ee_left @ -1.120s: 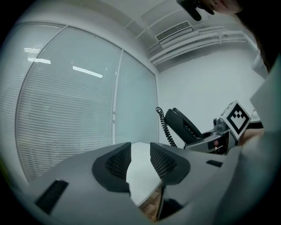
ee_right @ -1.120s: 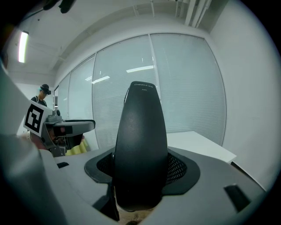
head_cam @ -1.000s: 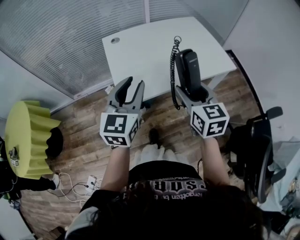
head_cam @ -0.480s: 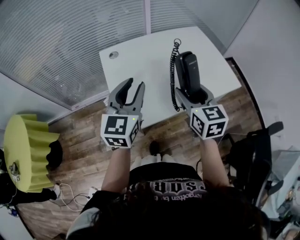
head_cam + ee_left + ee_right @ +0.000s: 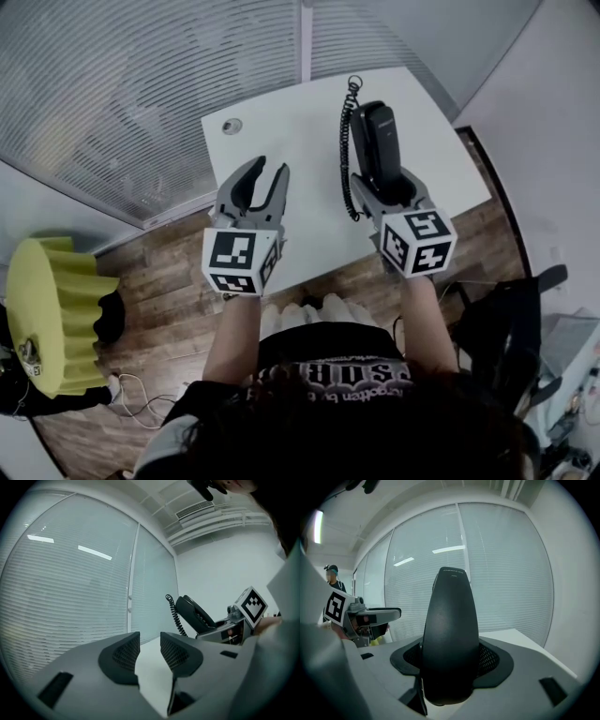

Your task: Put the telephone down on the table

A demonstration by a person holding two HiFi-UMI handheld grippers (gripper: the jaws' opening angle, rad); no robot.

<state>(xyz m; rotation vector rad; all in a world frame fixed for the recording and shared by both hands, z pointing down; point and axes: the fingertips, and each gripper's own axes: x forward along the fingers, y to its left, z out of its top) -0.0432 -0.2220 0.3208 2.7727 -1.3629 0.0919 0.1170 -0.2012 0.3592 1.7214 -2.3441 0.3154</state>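
Head camera's up high, looking steeply down past the arms onto the white surface [image 5: 291, 122], with the left tool [image 5: 265, 169] and right tool [image 5: 382, 187] close under the lens. Left tool camera sits low behind its own jaws, facing across the surface to the window blinds [image 5: 70, 588], and catches the right tool with the telephone handset [image 5: 375, 141] off to the surface's right. Right tool camera, tight behind that handset, faces the same blinds and picks up the left tool at the surface's left.
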